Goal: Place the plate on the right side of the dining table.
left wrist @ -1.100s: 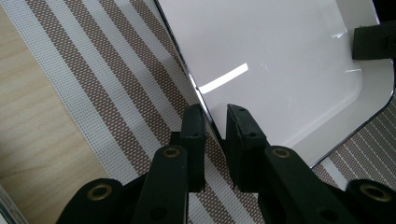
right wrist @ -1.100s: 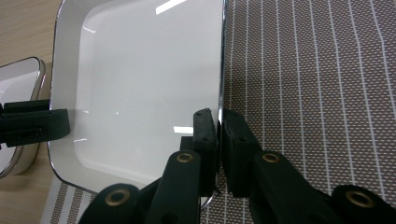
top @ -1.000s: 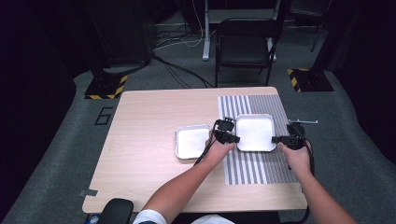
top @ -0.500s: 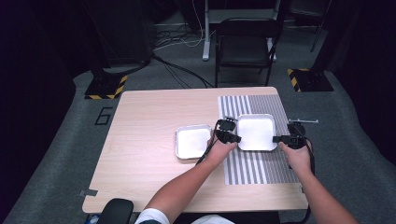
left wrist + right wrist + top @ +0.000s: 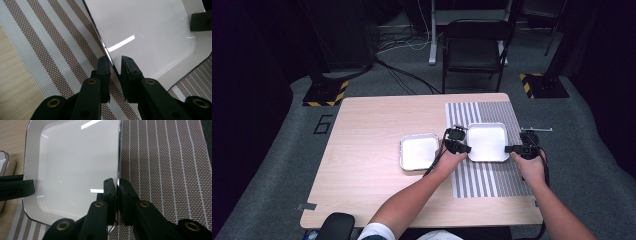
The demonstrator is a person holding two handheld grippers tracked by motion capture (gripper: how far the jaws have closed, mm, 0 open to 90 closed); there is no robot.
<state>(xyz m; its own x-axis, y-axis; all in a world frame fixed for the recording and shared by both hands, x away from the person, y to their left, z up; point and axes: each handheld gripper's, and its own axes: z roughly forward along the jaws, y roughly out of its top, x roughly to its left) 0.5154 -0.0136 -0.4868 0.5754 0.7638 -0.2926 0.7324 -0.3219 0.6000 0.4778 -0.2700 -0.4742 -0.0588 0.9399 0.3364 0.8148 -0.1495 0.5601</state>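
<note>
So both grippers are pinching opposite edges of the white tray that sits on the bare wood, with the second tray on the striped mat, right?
Not quite. The gripped tray lies on the striped mat, and the second tray sits on the bare wood, as the high view shows. The left gripper and right gripper do straddle opposite rims.

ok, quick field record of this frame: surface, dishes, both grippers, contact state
surface: wooden table with striped mat on its right part
dish 1: white square tray on the mat, empty
dish 2: second white tray on bare wood, left of the mat, empty
left gripper: jaws straddle the left rim of dish 1, a gap shows, not clamped
right gripper: jaws closed on the right rim of dish 1
lifted: cannot tell
</note>
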